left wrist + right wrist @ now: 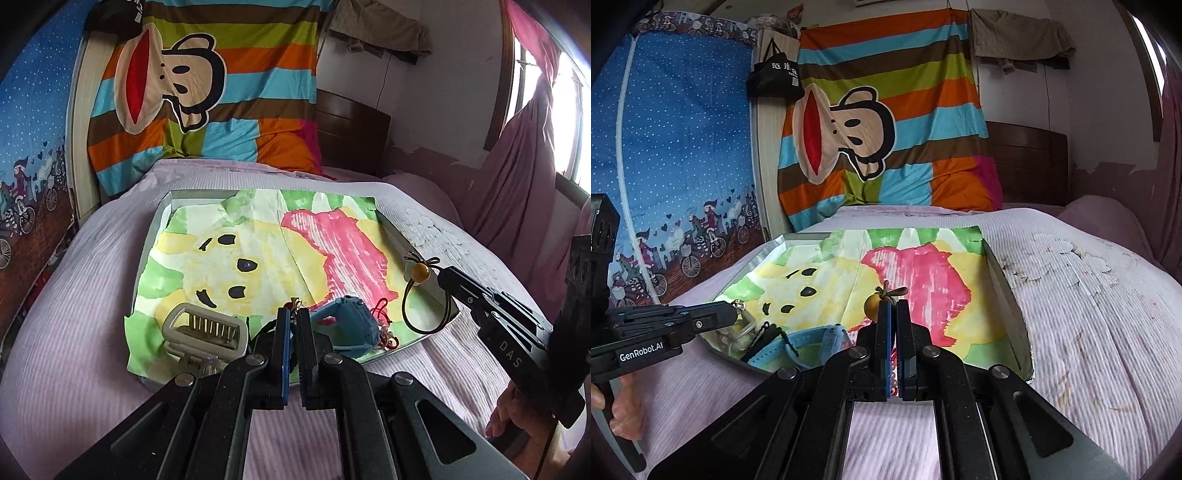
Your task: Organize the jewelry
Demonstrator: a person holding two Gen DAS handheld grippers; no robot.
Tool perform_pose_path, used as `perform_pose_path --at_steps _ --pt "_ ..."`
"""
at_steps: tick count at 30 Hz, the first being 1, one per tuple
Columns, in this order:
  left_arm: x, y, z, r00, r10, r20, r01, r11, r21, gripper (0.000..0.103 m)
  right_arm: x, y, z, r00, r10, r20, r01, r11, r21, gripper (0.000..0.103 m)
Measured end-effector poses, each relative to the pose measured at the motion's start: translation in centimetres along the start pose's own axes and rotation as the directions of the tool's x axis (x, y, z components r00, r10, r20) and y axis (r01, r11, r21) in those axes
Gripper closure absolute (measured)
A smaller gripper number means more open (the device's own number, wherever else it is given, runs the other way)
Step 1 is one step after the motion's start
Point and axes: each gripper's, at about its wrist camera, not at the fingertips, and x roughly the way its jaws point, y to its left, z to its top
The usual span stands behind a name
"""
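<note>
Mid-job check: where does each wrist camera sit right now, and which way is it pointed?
Left wrist: rides the left gripper at the near edge of the tray, looking up the bed toward the striped monkey blanket; its closed fingers pinch a small charm, and the right gripper enters from the right.
Right wrist: sits further right, same heading; its fingers clamp the hair tie, and the left gripper with the person's hand shows at left.
Shared: tray, painted paper liner, blue watch, blanket.
</note>
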Motion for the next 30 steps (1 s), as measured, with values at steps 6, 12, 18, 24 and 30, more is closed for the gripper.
perform_pose_path --at_steps 6,12,18,24,30 --pt "2.3 0.1 0.1 0.998 0.017 -0.053 -0.017 1.000 -0.002 0.099 2.5 -0.7 -1.2 0.999 -0.008 -0.048 0.010 0.999 0.042 0.100" --pt "3.4 -0.6 -0.7 0.993 0.064 -0.099 -0.059 0.996 0.061 0.099 3.9 -1.1 -2.1 0.996 -0.003 -0.090 0.008 0.998 0.056 0.100" --pt "3.5 -0.7 -1.1 0.992 0.065 -0.109 -0.059 0.997 0.054 0.099 4.3 -1.3 -2.4 0.993 0.015 -0.119 -0.006 0.997 0.073 0.100" --pt "3.0 0.0 -1.5 0.995 0.026 -0.097 -0.026 1.000 -0.002 0.096 4.6 -1.7 -2.9 0.986 0.029 -0.162 -0.015 0.996 0.086 0.096" --pt "1.8 0.5 -2.0 0.999 0.006 -0.054 -0.007 1.000 -0.030 0.075 3.3 -1.9 -3.1 0.990 0.026 -0.136 -0.015 0.996 0.086 0.070"
